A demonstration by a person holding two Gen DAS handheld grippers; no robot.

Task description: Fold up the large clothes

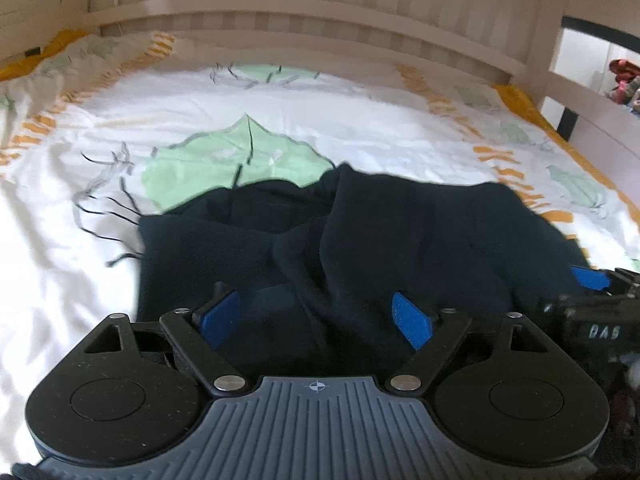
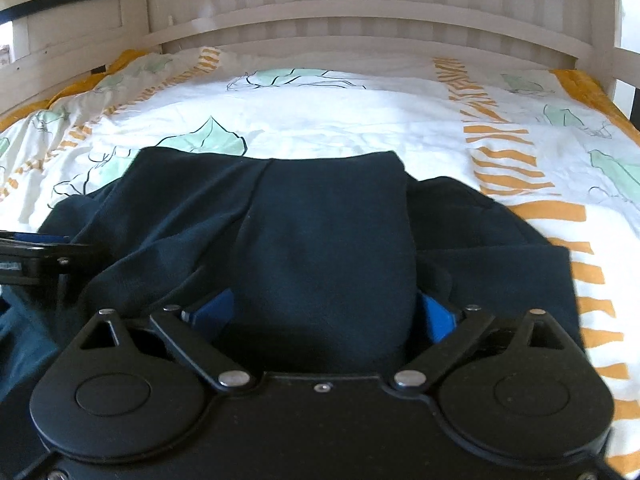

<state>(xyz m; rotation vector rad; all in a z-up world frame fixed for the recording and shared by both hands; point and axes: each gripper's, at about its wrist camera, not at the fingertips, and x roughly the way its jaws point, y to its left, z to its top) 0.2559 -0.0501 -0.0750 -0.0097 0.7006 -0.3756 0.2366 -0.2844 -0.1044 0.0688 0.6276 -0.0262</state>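
Behind the dark garment [image 2: 320,240] a slatted headboard [image 2: 360,20] is seen; both tools, left [image 1: 318,316] and right [image 2: 320,316], are spread, so fabric should be gathered evenly before they are pressed together.

My left gripper [image 1: 316,314] is held low and level, jaws spread wide — both blue pads [image 1: 412,320] show, well apart. My right gripper [image 2: 324,312] sits level too, jaws equally wide, its pads [image 2: 210,314] only partly visible. The two grippers are side by side — the right one's finger shows at the edge of the left wrist view.
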